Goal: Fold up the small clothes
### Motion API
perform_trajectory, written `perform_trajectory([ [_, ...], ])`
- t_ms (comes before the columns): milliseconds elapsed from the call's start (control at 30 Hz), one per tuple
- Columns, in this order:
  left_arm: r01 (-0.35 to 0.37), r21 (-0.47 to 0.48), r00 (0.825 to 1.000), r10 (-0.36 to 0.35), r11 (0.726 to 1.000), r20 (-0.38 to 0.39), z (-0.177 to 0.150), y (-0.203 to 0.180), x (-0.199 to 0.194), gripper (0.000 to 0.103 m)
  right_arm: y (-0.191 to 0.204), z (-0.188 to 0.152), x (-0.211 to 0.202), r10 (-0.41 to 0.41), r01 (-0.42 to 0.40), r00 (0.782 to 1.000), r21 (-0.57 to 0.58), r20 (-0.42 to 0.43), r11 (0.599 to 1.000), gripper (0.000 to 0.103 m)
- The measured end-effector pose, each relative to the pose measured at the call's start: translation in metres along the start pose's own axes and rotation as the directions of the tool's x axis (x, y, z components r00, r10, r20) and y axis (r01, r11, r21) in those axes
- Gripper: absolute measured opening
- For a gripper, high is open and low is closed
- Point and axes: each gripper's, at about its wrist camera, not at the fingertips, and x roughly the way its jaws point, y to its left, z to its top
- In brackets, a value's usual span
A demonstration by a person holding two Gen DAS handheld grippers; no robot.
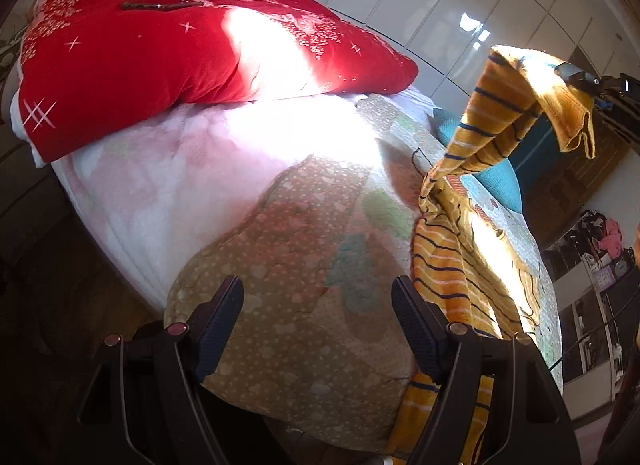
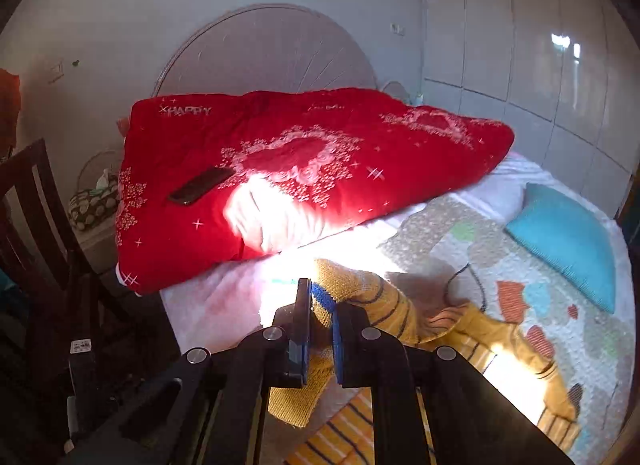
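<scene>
A small yellow knitted garment with dark and white stripes (image 1: 452,265) lies on the patterned bedspread (image 1: 300,265), with one end lifted up in the air. My right gripper (image 2: 320,305) is shut on that lifted end (image 2: 360,297) and holds it above the bed; it shows in the left wrist view at the upper right (image 1: 576,75). My left gripper (image 1: 318,305) is open and empty, low over the bedspread, with its right finger beside the garment's lower part.
A red quilt (image 2: 304,169) is piled at the head of the bed with a dark phone (image 2: 200,185) on it. A teal cushion (image 2: 568,241) lies at the right. A dark wooden chair (image 2: 36,225) stands left of the bed. White wardrobe doors (image 2: 540,45) line the far wall.
</scene>
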Motion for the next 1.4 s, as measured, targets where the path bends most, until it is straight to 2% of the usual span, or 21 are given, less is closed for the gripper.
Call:
perform_trajectory([
  [100, 0.011, 0.045, 1.000, -0.011, 0.999, -0.004, 0.002, -0.015, 0.004, 0.075, -0.034, -0.004, -0.027, -0.130, 0.129, 0.991, -0.029, -0.015, 0.991, 0.010],
  [233, 0.019, 0.088, 0.999, -0.016, 0.996, -0.031, 0.003, -0.031, 0.018, 0.076, -0.116, -0.048, -0.049, -0.287, 0.292, 0.951, 0.030, -0.115, 0.956, 0.009],
  [333, 0.026, 0.119, 0.999, -0.020, 0.992, -0.050, 0.000, -0.047, 0.026, 0.076, -0.189, -0.103, -0.044, -0.357, 0.396, 0.899, 0.122, -0.255, 0.910, 0.010],
  [367, 0.029, 0.133, 0.998, -0.022, 0.991, -0.054, -0.001, -0.053, 0.028, 0.076, -0.214, -0.123, -0.039, -0.367, 0.431, 0.873, 0.157, -0.320, 0.889, 0.010],
  [400, 0.031, 0.147, 0.998, -0.023, 0.989, -0.059, -0.002, -0.059, 0.030, 0.076, -0.236, -0.144, -0.035, -0.393, 0.483, 0.838, 0.178, -0.378, 0.857, 0.011],
  [433, 0.033, 0.162, 0.998, -0.023, 0.986, -0.063, -0.002, -0.064, 0.032, 0.076, -0.258, -0.165, -0.034, -0.430, 0.543, 0.798, 0.196, -0.422, 0.817, 0.018],
  [467, 0.034, 0.176, 0.997, -0.023, 0.984, -0.068, -0.003, -0.070, 0.034, 0.076, -0.274, -0.182, -0.036, -0.455, 0.588, 0.769, 0.221, -0.448, 0.778, 0.027],
  [500, 0.033, 0.191, 0.997, -0.020, 0.981, -0.071, -0.003, -0.075, 0.035, 0.076, -0.287, -0.196, -0.043, -0.464, 0.610, 0.762, 0.258, -0.451, 0.749, 0.030],
  [533, 0.030, 0.207, 0.997, -0.015, 0.978, -0.074, -0.004, -0.079, 0.037, 0.076, -0.297, -0.207, -0.054, -0.456, 0.606, 0.776, 0.312, -0.436, 0.732, 0.037],
  [567, 0.027, 0.220, 0.997, -0.010, 0.975, -0.076, -0.005, -0.084, 0.039, 0.076, -0.305, -0.217, -0.065, -0.436, 0.585, 0.800, 0.372, -0.413, 0.720, 0.043],
  [600, 0.023, 0.230, 0.997, -0.005, 0.973, -0.081, -0.005, -0.087, 0.042, 0.077, -0.310, -0.225, -0.076, -0.421, 0.564, 0.820, 0.425, -0.388, 0.708, 0.044],
  [667, 0.024, 0.239, 0.996, -0.001, 0.971, -0.094, -0.005, -0.095, 0.049, 0.077, -0.315, -0.237, -0.090, -0.415, 0.543, 0.839, 0.478, -0.352, 0.690, 0.045],
  [800, 0.062, 0.291, 0.992, -0.027, 0.955, -0.123, -0.003, -0.125, 0.066, 0.077, -0.310, -0.254, -0.090, -0.390, 0.515, 0.856, 0.507, -0.339, 0.691, 0.045],
  [967, 0.142, 0.391, 0.982, -0.081, 0.909, -0.169, 0.012, -0.186, 0.114, 0.083, -0.299, -0.274, -0.069, -0.265, 0.356, 0.935, 0.611, -0.237, 0.707, 0.045],
  [1100, 0.133, 0.422, 0.975, -0.042, 0.897, -0.218, 0.035, -0.224, 0.184, 0.082, -0.281, -0.281, -0.056, -0.212, 0.290, 0.957, 0.632, -0.198, 0.718, 0.045],
  [1233, 0.086, 0.433, 0.981, -0.001, 0.897, -0.193, 0.064, -0.249, 0.236, 0.082, -0.273, -0.284, -0.052, -0.203, 0.266, 0.964, 0.623, -0.172, 0.736, 0.045],
  [1267, 0.028, 0.471, 0.983, 0.062, 0.882, -0.175, 0.067, -0.254, 0.248, 0.075, -0.274, -0.282, -0.052, -0.204, 0.260, 0.965, 0.625, -0.162, 0.736, 0.045],
  [1300, -0.074, 0.518, 0.974, 0.174, 0.852, -0.146, 0.067, -0.258, 0.262, 0.054, -0.274, -0.279, -0.052, -0.205, 0.253, 0.967, 0.630, -0.149, 0.735, 0.045],
  [1333, -0.134, 0.544, 0.958, 0.249, 0.828, -0.143, 0.067, -0.255, 0.274, 0.045, -0.276, -0.275, -0.050, -0.203, 0.244, 0.969, 0.633, -0.137, 0.735, 0.046],
  [1367, -0.129, 0.533, 0.949, 0.260, 0.836, -0.179, 0.065, -0.246, 0.282, 0.038, -0.277, -0.269, -0.048, -0.194, 0.232, 0.972, 0.633, -0.130, 0.739, 0.046],
  [1400, -0.121, 0.510, 0.947, 0.254, 0.852, -0.198, 0.063, -0.236, 0.285, 0.038, -0.278, -0.262, -0.042, -0.179, 0.216, 0.976, 0.633, -0.122, 0.744, 0.046],
])
